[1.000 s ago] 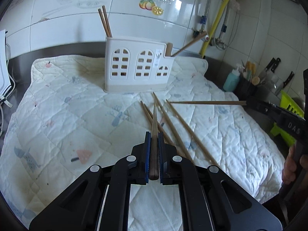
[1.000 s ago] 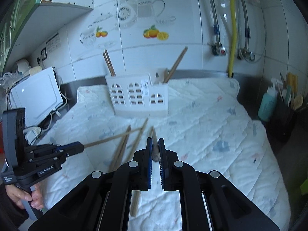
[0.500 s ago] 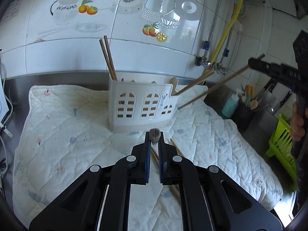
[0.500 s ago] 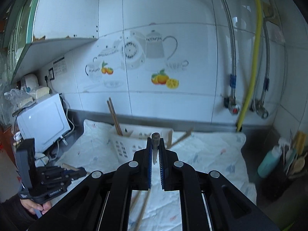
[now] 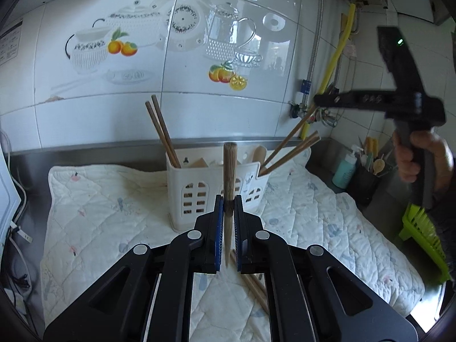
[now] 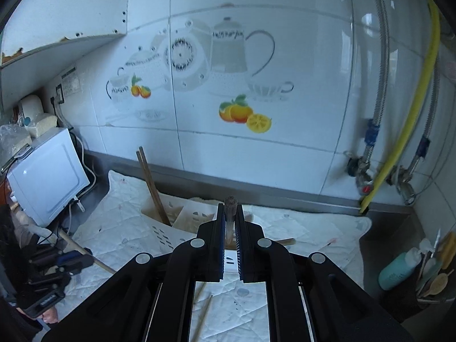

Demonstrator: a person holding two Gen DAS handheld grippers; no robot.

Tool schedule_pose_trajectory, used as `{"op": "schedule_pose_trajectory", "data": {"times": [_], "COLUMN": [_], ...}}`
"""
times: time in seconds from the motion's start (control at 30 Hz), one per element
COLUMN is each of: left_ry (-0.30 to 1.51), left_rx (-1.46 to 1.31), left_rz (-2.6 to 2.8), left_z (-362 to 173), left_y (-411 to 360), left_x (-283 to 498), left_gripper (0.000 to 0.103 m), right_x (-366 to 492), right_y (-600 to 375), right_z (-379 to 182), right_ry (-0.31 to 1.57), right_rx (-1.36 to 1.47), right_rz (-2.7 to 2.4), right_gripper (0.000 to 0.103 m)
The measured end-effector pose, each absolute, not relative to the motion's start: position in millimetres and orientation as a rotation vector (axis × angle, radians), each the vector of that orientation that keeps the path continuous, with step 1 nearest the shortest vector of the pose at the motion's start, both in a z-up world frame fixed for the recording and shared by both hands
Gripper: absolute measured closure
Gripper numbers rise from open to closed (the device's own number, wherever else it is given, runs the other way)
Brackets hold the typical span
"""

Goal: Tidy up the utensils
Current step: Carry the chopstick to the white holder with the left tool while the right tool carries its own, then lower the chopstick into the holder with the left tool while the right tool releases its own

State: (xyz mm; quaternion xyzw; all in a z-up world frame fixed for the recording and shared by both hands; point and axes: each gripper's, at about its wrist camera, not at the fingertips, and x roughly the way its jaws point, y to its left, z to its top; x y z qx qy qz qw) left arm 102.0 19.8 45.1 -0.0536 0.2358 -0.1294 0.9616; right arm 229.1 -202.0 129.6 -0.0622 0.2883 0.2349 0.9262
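The left gripper (image 5: 227, 208) squeezes a chopstick (image 5: 229, 171) that points straight up. The right gripper (image 6: 230, 219) also squeezes a chopstick (image 6: 230, 203), held up over the white holder (image 5: 199, 191). The holder stands on the quilt (image 5: 99, 199) near its back edge, by the wall. Two chopsticks (image 5: 162, 131) lean in its left end, and two more (image 5: 296, 148) stick out of its right end. Loose chopsticks (image 5: 253, 285) lie on the quilt near its front edge.

My steel desk (image 5: 94, 151) running along the tiled wall, a quilted cloth (image 5: 99, 208) covering it, white utensil holder (image 5: 211, 191) and loose chopsticks (image 5: 253, 285) sitting on the cloth.
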Motion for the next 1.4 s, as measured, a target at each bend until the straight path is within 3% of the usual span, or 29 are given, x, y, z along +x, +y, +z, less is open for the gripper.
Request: {"op": "schedule_pose_trajectory", "data": {"times": [0.2,0.27,0.33,0.7,1.03,1.3,1.4], "left_ry": [0.411,0.382,0.348,0.169,0.185,0.314,0.307], "left_rx": [-0.094,-0.087,-0.078,-0.046,-0.136,-0.187,-0.175], "left_rz": [-0.243,-0.236,-0.226,-0.141,-0.107,-0.097,-0.085], "left_z": [78,92,106,176,146,104,105], "left_y": [24,25,26,29,42,50,49], "left_x": [106,108,111,152,209,229,220], "left_gripper": [0.098,0.098,0.098,0.098,0.098,0.097,0.092], "right_x": [239,235,229,168,121,94,83], "right_y": [-199,-201,-206,-236,-238,-236,-236], "right_z": [115,116,119,105,49,5,-13], "right_ry": [0.590,0.567,0.537,0.463,0.509,0.565,0.602], "right_rx": [-0.103,-0.098,-0.095,-0.041,-0.076,-0.112,-0.112], "right_rz": [0.469,0.453,0.438,0.447,0.447,0.429,0.430], "right_gripper": [0.091,0.076,0.072,0.064,0.064,0.064,0.064]}}
